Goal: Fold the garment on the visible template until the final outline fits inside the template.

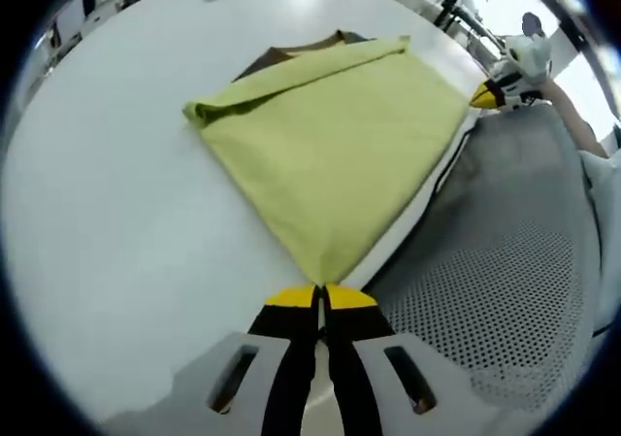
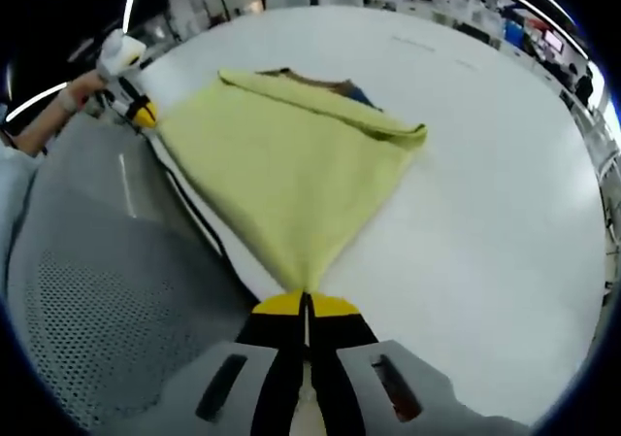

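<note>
A yellow-green garment (image 1: pixel 340 135) lies folded on a white table (image 1: pixel 107 193), with a brown template (image 1: pixel 291 50) showing under its far edge. My left gripper (image 1: pixel 320 295) is shut on the garment's near corner. In the right gripper view the same garment (image 2: pixel 291 164) spreads away from my right gripper (image 2: pixel 306 300), which is shut on another corner. The brown template (image 2: pixel 325 84) peeks out beyond the far fold. The right gripper (image 1: pixel 497 91) appears at the garment's far right corner in the left gripper view. The left gripper (image 2: pixel 136 106) shows at the left corner in the right gripper view.
A grey perforated chair back (image 1: pixel 505 290) sits beside the table edge, also seen as a grey mesh surface (image 2: pixel 87 290). A person's hand and sleeve (image 2: pixel 53 116) hold the other gripper. Wide bare tabletop (image 2: pixel 485 193) surrounds the garment.
</note>
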The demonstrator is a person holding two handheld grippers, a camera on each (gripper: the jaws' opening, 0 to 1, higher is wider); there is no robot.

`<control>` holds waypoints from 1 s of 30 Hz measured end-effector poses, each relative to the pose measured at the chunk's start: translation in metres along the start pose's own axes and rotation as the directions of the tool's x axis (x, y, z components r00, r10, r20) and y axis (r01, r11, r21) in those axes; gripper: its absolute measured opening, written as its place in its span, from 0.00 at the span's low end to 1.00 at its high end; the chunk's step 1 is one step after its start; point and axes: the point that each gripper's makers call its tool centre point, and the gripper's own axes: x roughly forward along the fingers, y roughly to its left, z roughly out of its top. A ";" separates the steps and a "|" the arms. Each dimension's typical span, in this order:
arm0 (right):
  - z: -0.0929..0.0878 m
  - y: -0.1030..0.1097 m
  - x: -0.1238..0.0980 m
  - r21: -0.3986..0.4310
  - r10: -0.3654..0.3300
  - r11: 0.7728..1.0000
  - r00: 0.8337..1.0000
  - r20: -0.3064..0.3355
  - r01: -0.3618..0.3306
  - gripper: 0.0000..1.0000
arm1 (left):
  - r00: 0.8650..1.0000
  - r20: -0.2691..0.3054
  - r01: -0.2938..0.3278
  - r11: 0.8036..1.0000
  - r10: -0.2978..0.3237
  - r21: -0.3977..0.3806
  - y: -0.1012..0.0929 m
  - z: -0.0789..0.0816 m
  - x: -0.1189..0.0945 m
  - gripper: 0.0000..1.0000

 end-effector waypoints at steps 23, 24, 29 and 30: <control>-0.014 0.005 -0.002 -0.005 0.022 1.000 0.999 -0.039 -0.022 0.01 | 0.999 -0.038 0.030 1.000 -0.030 -0.002 -0.012 -0.008 0.003 0.00; -0.015 0.006 -0.002 -0.013 0.023 1.000 0.999 -0.046 -0.023 0.01 | 0.999 -0.039 0.030 1.000 -0.030 0.000 -0.012 -0.009 0.003 0.00; -0.016 0.007 -0.002 -0.025 0.029 0.999 0.998 -0.063 -0.031 0.01 | 0.999 -0.037 0.038 0.999 -0.039 -0.011 -0.014 -0.012 0.003 0.00; -0.016 0.007 -0.002 -0.031 0.029 0.999 0.997 -0.067 -0.031 0.01 | 0.999 -0.038 0.039 0.999 -0.039 -0.010 -0.014 -0.012 0.003 0.00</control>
